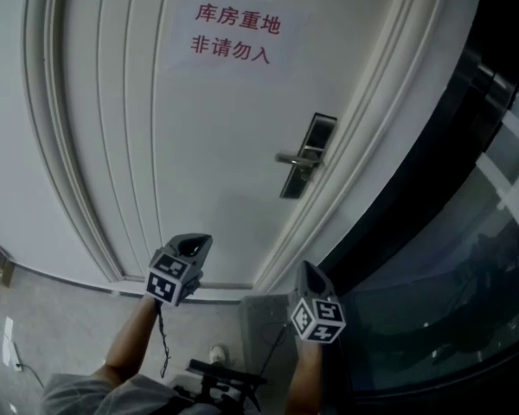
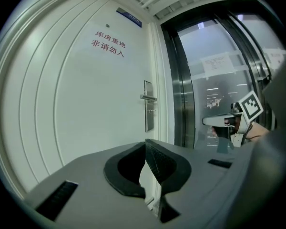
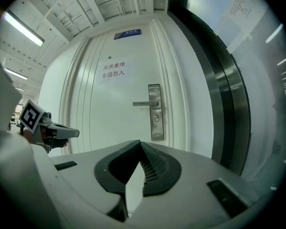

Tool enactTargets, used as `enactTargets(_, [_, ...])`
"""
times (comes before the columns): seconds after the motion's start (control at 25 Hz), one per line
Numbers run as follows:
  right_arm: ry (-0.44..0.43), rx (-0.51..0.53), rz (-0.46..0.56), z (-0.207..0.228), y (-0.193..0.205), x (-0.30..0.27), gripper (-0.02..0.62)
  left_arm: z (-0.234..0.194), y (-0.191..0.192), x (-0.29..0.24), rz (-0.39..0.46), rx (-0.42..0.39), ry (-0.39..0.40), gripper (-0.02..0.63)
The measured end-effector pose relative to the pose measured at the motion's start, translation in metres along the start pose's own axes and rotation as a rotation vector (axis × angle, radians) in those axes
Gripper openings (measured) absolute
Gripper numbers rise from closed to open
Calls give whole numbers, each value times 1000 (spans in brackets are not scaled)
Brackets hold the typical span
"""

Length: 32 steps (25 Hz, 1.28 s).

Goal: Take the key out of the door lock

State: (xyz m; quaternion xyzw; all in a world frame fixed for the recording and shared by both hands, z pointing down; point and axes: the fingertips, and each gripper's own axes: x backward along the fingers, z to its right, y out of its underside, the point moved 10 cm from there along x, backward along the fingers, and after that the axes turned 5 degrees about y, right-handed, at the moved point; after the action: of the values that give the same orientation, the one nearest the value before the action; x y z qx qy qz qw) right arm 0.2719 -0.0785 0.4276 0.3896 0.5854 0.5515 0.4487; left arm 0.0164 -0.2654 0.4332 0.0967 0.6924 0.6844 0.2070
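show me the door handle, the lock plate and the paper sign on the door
door handle point(image 3: 144, 103), right gripper view, middle of the lever
lock plate point(image 3: 156, 131), right gripper view, lower part of the plate
paper sign point(image 1: 235, 35), head view, centre of the sheet

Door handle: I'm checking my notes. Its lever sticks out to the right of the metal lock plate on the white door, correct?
No: the lever sticks out to the left of the metal lock plate on the white door, as the right gripper view shows.

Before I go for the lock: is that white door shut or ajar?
Shut. The door sits flush in its frame, with no gap along the lock side, and the lever handle is level.
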Motion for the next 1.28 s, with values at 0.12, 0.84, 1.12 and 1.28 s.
enactTargets(0.12, [-13, 3, -11, 9, -2, -18, 12, -6, -4, -16, -1, 7, -13, 7])
enactTargets(0.84, [-82, 17, -22, 36, -17, -103, 12, -37, -14, -80, -19, 30, -64, 8])
enactTargets(1.12, [-92, 22, -28, 45, -21, -127, 12, -48, -17, -96, -19, 38, -82, 8])
enactTargets(1.28, [-90, 25, -26, 52, -23, -141, 12, -54, -19, -106, -23, 39, -87, 8])
